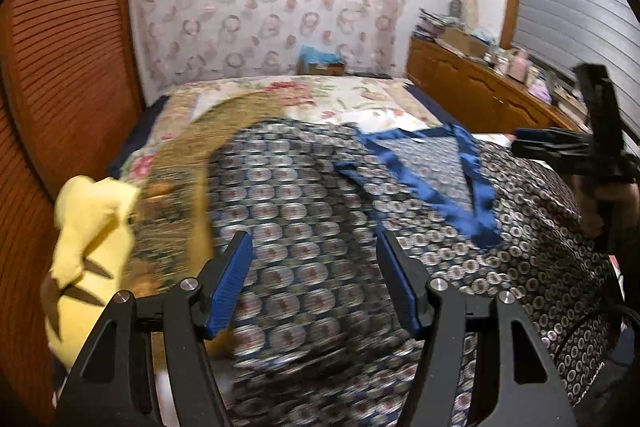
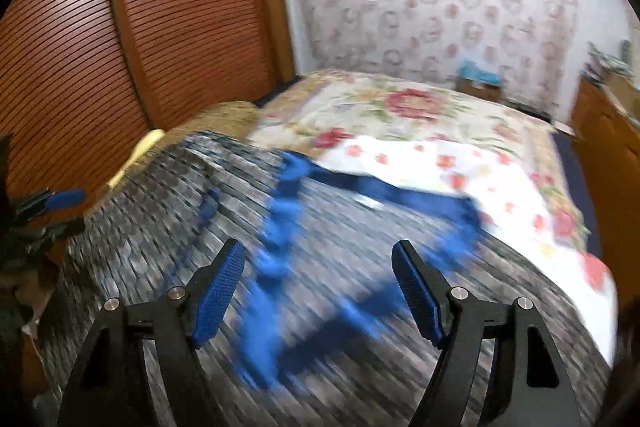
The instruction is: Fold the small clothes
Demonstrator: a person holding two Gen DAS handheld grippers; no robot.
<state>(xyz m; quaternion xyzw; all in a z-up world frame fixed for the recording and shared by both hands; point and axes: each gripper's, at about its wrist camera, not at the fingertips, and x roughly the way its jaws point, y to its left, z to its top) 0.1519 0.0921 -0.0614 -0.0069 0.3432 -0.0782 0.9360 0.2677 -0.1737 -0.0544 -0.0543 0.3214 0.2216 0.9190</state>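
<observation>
Flowery bedspread covers the bed, and on it, low in both views, lies the dark patterned top with shiny blue trim. Its blue neckline sits at about two o'clock from the left gripper. The right gripper hovers right over that trim. Both grippers have fingers wide apart, holding nothing. Best to pinch one edge each and fold slowly.
</observation>
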